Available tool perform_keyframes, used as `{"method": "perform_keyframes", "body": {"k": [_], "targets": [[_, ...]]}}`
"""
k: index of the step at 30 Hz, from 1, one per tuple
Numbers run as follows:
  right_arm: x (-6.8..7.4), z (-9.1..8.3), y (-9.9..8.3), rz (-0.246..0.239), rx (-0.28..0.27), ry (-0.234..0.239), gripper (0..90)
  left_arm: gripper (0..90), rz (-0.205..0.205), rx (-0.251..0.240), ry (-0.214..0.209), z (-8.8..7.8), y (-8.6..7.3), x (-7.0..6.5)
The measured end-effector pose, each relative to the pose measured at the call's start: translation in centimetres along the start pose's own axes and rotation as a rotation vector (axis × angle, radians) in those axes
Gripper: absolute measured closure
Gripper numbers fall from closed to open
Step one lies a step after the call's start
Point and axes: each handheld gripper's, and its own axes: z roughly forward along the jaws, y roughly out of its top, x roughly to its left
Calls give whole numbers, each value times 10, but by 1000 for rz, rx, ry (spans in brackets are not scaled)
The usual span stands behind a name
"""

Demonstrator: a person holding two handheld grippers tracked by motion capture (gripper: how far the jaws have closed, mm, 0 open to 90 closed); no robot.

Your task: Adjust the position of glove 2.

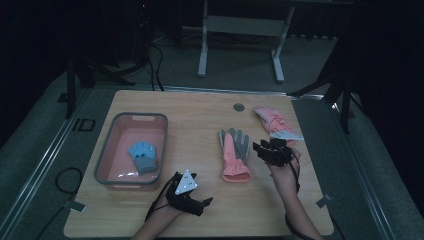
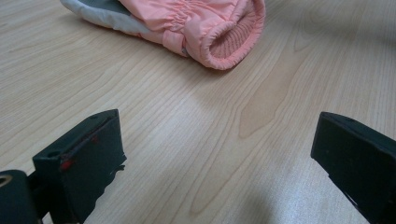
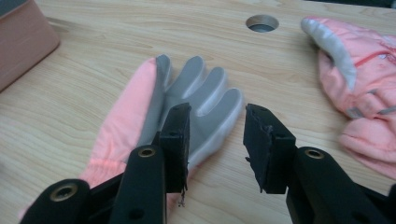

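Both the left tool (image 1: 206, 202) and right tool (image 3: 217, 135) are seen released; a pink-grey glove (image 3: 187, 100) and second glove (image 1: 275, 122) are noted beside a tub (image 1: 107, 150) on the desk (image 1: 200, 115); no writing is legible

Both claws (image 1: 207, 202) (image 1: 260, 149) open, empty

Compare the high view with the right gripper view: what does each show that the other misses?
High view alone: the small blue knitted glove lying inside the pink plastic tub with grey rim, and the left gripper. Right gripper view alone: the right gripper seen close, jaws apart with nothing between them. Both: the pink ski glove with grey palm, palm up, the second pink ski glove, and the round hole in the wooden table.
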Motion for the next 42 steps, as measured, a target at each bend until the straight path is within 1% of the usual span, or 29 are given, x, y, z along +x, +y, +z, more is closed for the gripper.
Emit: {"method": "perform_keyframes", "body": {"k": [1,3,4,5,6,8,10,11,13,15,16,18,20,21,22,23,25,28,29,30,31,33,34,36,37,39,40,42], "targets": [[-6,-2,0,-4,-2,-3,610,26,-2,-1,-2,0,0,0],[-17,-7,1,-22,-15,25,615,26,1,1,-4,0,0,0],[-23,-9,1,-34,-12,16,614,26,2,2,-4,0,0,0],[-30,-11,2,-39,-14,18,614,26,3,3,-3,0,0,0],[-36,-13,3,-47,-21,31,614,26,4,1,-2,0,0,0],[-49,-17,5,-60,-15,-3,621,26,5,0,2,0,0,0],[-64,-20,7,-47,-29,9,631,26,2,0,6,0,0,0],[-71,-21,8,-40,-27,-3,642,26,1,-1,7,-1,0,0],[-85,-21,11,-23,-34,6,652,26,-3,-1,6,-1,-1,0],[-98,-20,14,-14,-33,-15,661,26,-4,-2,8,-2,-1,0],[-103,-19,16,-8,-31,-9,661,26,-4,-2,9,-2,-1,0],[-113,-14,21,-8,-24,-24,661,26,0,0,14,-2,-2,-1],[-119,-9,23,-10,-22,-9,660,26,4,2,19,-3,-2,-2],[-122,-6,25,-13,-13,-20,660,26,6,2,21,-4,-3,-2],[-125,-2,27,-11,-3,-19,660,26,7,0,23,-4,-3,-3],[-128,2,28,-7,-2,-8,651,26,6,-2,24,-5,-3,-3],[-134,11,31,-5,10,-11,649,26,3,-8,21,-6,-4,-3],[-143,23,36,7,22,-2,627,26,1,-10,25,-8,-5,-3],[-146,27,38,10,27,5,604,26,-1,-11,25,-8,-5,-3],[-148,31,39,7,33,6,603,26,-4,-12,27,-9,-5,-3],[-150,35,40,0,44,-1,602,26,-4,-13,27,-9,-5,-4],[-155,43,41,8,58,-1,593,26,-5,-17,29,-10,-6,-4],[-157,47,41,4,68,-4,593,26,-6,-17,31,-11,-6,-3],[-161,56,41,-1,93,-18,593,26,-11,-17,35,-11,-6,-3],[-163,61,40,9,101,-14,593,26,-14,-19,34,-11,-7,-3],[-167,68,40,19,113,-21,593,26,-15,-18,35,-11,-7,-4],[-169,72,39,23,113,-14,593,26,-16,-18,33,-11,-7,-4],[-171,78,39,35,123,-20,596,26,-15,-15,34,-11,-8,-4]]}}
